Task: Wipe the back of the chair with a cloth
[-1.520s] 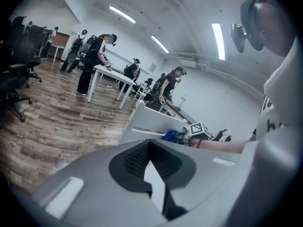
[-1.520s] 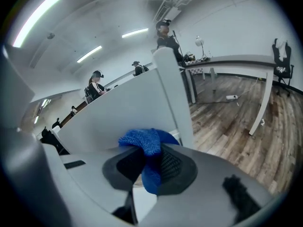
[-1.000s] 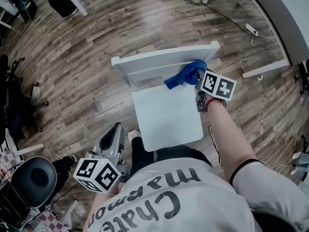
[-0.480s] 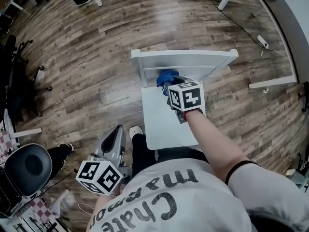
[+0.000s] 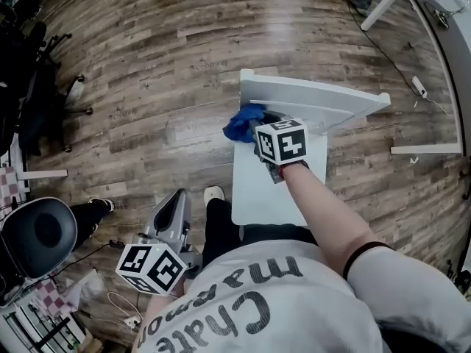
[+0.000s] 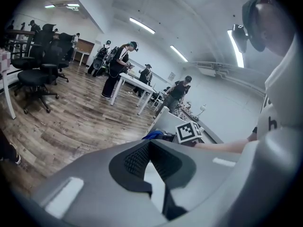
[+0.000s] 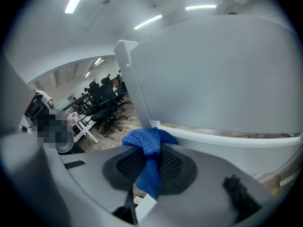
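A white chair stands in front of me, its backrest (image 5: 324, 103) at the far side of the seat (image 5: 268, 190). The blue cloth (image 5: 241, 122) lies against the left end of the backrest, and my right gripper (image 5: 259, 125) is shut on it. In the right gripper view the cloth (image 7: 147, 144) bunches out between the pads, right under the backrest (image 7: 213, 79) and beside its corner post. My left gripper (image 5: 175, 203) hangs low by my left leg, away from the chair, jaws shut on nothing. The left gripper view looks towards the cloth (image 6: 154, 135).
A black office chair (image 5: 40, 234) stands at the lower left, another (image 5: 37, 94) at the far left. A cable with a power strip (image 5: 419, 87) and a white plank (image 5: 427, 150) lie on the wood floor at right. People stand by tables (image 6: 132, 82) farther off.
My right gripper has carried the blue cloth along the backrest from its right end to its left end. The left gripper has stayed low by my leg.
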Action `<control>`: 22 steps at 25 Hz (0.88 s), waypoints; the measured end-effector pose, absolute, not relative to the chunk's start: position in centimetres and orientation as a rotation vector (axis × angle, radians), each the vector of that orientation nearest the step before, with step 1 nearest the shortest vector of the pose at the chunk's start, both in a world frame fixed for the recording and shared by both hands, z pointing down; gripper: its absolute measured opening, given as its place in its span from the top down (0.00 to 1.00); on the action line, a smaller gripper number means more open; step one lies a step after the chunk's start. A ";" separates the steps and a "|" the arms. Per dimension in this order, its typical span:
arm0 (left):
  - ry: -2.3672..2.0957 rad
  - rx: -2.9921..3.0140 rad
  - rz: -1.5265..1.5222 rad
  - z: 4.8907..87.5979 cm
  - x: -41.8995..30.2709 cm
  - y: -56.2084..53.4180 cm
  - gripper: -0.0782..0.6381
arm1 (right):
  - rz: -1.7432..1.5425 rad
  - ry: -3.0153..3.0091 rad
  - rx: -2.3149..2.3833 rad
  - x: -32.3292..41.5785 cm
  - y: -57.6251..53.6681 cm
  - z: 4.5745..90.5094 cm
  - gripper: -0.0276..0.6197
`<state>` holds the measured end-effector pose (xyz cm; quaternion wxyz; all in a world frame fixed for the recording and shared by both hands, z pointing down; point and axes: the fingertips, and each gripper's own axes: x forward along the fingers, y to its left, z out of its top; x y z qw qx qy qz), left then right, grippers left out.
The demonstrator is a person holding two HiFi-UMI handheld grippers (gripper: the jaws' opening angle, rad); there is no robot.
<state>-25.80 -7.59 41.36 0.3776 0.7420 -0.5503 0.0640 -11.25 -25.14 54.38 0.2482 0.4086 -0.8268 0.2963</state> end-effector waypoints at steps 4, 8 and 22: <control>-1.376 1.921 0.171 41.3 -25.0 -8.0 0.88 | 0.653 -2.228 1.096 -9.0 -25.2 54.2 0.85; -1.325 1.962 0.189 41.3 -23.3 -8.6 0.88 | 0.647 -2.200 1.164 -5.3 -25.3 54.2 0.85; -1.188 2.091 0.309 41.0 -16.4 -9.7 0.88 | 0.943 -1.919 1.789 17.4 -24.6 54.8 0.85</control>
